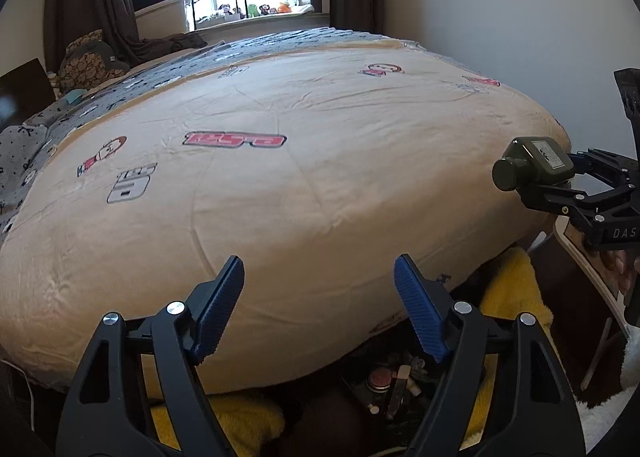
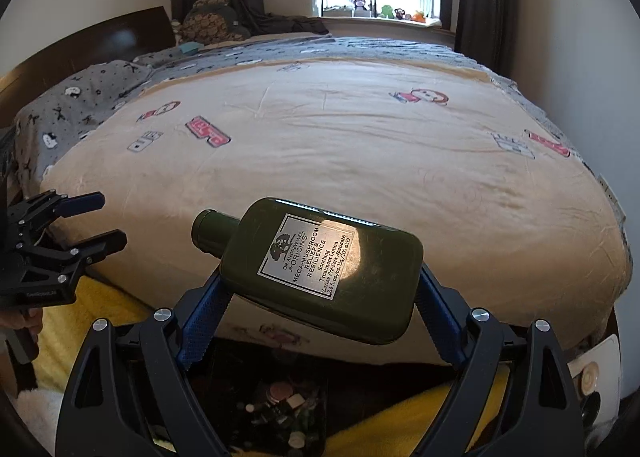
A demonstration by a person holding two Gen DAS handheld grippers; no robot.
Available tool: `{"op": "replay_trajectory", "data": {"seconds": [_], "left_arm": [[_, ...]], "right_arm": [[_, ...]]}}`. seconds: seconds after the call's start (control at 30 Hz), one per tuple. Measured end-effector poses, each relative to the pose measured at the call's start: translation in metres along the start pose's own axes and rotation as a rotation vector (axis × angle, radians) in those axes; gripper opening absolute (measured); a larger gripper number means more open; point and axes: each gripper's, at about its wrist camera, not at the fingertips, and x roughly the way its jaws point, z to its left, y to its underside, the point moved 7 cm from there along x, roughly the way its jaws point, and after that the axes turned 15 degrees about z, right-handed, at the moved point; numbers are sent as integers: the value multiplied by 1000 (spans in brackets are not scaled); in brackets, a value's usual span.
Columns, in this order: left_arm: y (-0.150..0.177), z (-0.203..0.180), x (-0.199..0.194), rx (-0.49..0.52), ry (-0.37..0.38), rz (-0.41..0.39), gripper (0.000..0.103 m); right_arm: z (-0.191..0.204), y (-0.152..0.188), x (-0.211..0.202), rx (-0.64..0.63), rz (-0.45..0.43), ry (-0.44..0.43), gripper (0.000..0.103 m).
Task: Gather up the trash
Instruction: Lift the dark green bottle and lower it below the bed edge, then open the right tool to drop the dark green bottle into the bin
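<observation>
My right gripper (image 2: 320, 293) is shut on a dark green lotion bottle (image 2: 316, 269) with a silver label, held sideways with its cap to the left, above the near edge of the bed. The bottle also shows in the left wrist view (image 1: 532, 167), in the right gripper (image 1: 576, 177) at the far right. My left gripper (image 1: 318, 297) is open and empty over the bed's near edge; it shows in the right wrist view (image 2: 96, 221) at the left. Below both grippers sits a dark container of small items (image 2: 280, 405), also visible in the left wrist view (image 1: 384, 381).
A bed with a beige printed blanket (image 1: 300, 185) fills the middle. Grey patterned bedding (image 2: 80, 105) and a dark headboard (image 2: 100, 37) lie left. A yellow cloth (image 1: 508, 289) lies at the bed's foot. A window sill with toys (image 2: 392, 13) is at the back.
</observation>
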Motion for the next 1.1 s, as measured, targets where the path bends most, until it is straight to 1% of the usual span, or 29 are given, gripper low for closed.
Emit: {"op": "replay_trajectory", "data": {"seconds": [0.13,0.3,0.33,0.4,0.5,0.57,0.7,0.83,0.87,0.9,1.0,1.1], "left_arm": [[25,-4,13,-1,16,51,70],[53,-6,33,-7,19,114,69],[58,-7,39,-4,13,133,68],[68,-7,52,-4,11,172,68],[83,-9,77,-8,28,254,67],[92,-11,94,-17,47,303,67],[106,-15,117,-25,87,379,67],[114,-15,128,-35,103,416,68],[115,-15,129,-39,111,419,68],[115,-15,129,-41,116,420,70],[111,-13,126,-40,118,403,79],[98,-9,115,-46,111,366,86]], "right_arm": [[14,31,15,-19,77,-29,88],[37,70,53,-71,229,-55,88],[39,77,66,-72,274,-55,88],[43,91,89,-64,348,-56,88],[44,113,124,-16,466,-80,88],[43,124,142,23,519,-100,88],[39,132,157,66,552,-100,89],[36,131,160,99,553,-106,89],[35,130,159,106,549,-107,95],[30,126,158,116,540,-105,98],[20,116,148,138,507,-92,99],[1,101,128,160,443,-73,99]]}}
